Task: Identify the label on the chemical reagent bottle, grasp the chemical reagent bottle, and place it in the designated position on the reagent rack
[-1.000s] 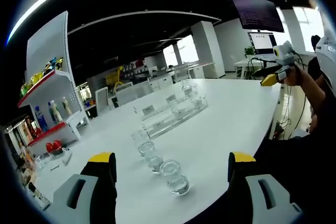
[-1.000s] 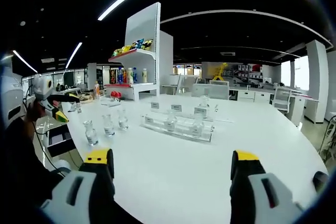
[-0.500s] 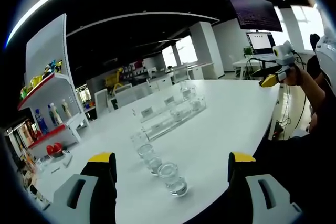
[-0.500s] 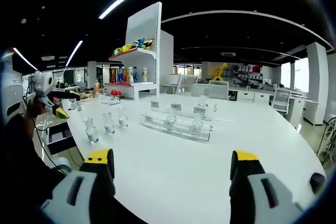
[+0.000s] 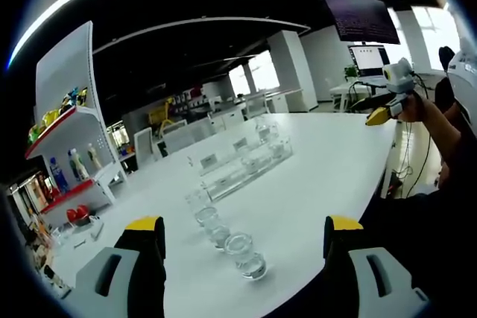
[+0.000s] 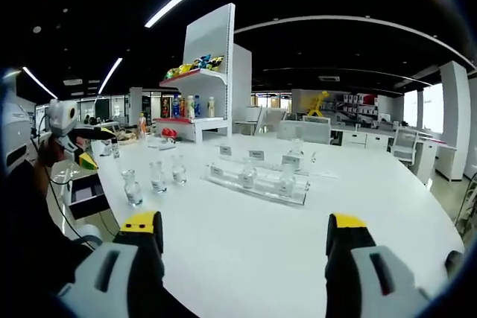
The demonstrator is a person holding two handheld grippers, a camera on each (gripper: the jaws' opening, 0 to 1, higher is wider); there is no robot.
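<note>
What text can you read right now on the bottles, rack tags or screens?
None is readable.
Label tags on the reagent rack: white cards, print too small.
Three loose reagent bottles: clear glass, no legible label.
Monitor on the far desk: bright, blurred.
Bottles on the display shelf: labels too small.

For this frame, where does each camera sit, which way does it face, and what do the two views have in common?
Left gripper view: rides on the left gripper, looking along a row of three loose bottles toward the clear rack; the right gripper and a forearm show at right.
Right gripper view: rides on the right gripper, facing the rack broadside across the white table; the left gripper shows at left.
Shared: table, rack, bottles, the product shelf.
</note>
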